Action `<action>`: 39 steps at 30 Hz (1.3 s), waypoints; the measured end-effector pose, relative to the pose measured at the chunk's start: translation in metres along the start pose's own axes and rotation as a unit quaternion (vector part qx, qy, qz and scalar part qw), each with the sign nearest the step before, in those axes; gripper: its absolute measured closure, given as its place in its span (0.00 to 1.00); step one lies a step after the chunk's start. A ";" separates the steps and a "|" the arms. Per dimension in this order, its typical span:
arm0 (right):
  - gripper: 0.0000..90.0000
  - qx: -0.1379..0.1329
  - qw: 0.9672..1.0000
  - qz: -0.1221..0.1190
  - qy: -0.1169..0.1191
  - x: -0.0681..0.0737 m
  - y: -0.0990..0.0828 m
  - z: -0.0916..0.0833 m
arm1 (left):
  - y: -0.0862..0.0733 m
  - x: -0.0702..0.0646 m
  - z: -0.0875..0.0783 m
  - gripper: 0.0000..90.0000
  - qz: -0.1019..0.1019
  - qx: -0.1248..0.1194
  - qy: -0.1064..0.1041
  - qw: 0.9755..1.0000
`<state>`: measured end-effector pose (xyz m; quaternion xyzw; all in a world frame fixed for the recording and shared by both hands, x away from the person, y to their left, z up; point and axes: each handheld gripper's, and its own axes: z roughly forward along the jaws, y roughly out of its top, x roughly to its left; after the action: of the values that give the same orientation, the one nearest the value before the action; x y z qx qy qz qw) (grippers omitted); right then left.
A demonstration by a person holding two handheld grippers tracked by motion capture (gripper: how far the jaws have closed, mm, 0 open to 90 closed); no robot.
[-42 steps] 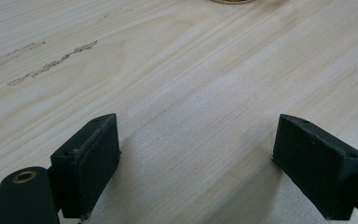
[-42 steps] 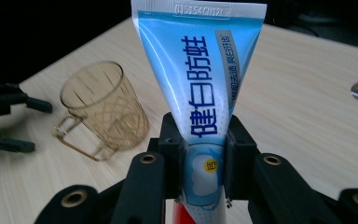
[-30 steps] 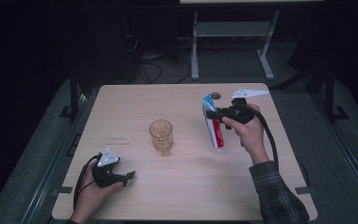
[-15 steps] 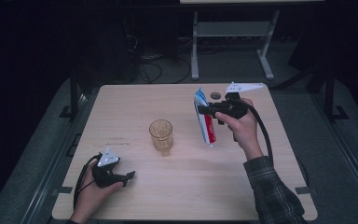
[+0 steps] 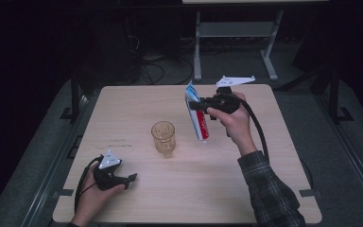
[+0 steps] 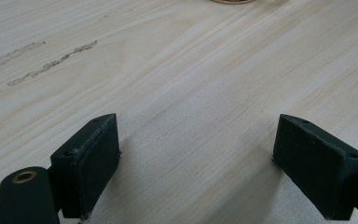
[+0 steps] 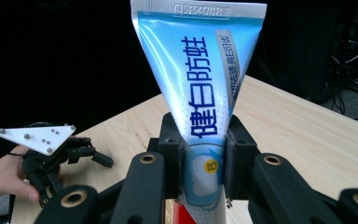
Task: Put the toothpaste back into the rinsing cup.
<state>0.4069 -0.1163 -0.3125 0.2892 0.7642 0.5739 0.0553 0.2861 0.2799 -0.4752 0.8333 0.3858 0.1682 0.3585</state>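
My right gripper has its jaws clamped on the toothpaste tube, held above the table — its red lower end is cut off at the frame's bottom edge. My left gripper rests open on bare wood; the amber glass stands between both — only its rim shows there.

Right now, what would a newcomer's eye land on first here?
The blue toothpaste tube, clamped in the right tongs and held in the air over the table's far right part. Next, the amber glass standing alone mid-table. The left tongs rest open near the front left.
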 end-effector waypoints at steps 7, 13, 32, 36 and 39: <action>0.80 0.000 1.000 -0.008 0.009 0.007 0.012 0.015 | 0.000 0.000 0.000 0.15 0.000 0.000 0.000 1.000; 0.80 -0.001 1.000 -0.013 0.012 0.011 0.020 0.023 | 0.000 0.000 0.000 0.15 0.001 0.001 0.000 1.000; 0.80 -0.005 0.999 -0.031 0.031 0.026 0.044 0.061 | 0.000 0.000 0.000 0.15 0.001 0.001 0.000 1.000; 0.80 -0.005 0.999 -0.032 0.033 0.027 0.047 0.067 | 0.000 0.000 0.000 0.15 0.002 0.001 0.001 1.000; 0.80 -0.005 0.999 -0.034 0.035 0.028 0.048 0.072 | 0.000 0.000 0.000 0.15 0.002 0.002 0.000 1.000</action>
<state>0.4317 -0.0327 -0.2856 0.2421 0.7724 0.5850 0.0492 0.2861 0.2801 -0.4750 0.8346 0.3849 0.1683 0.3564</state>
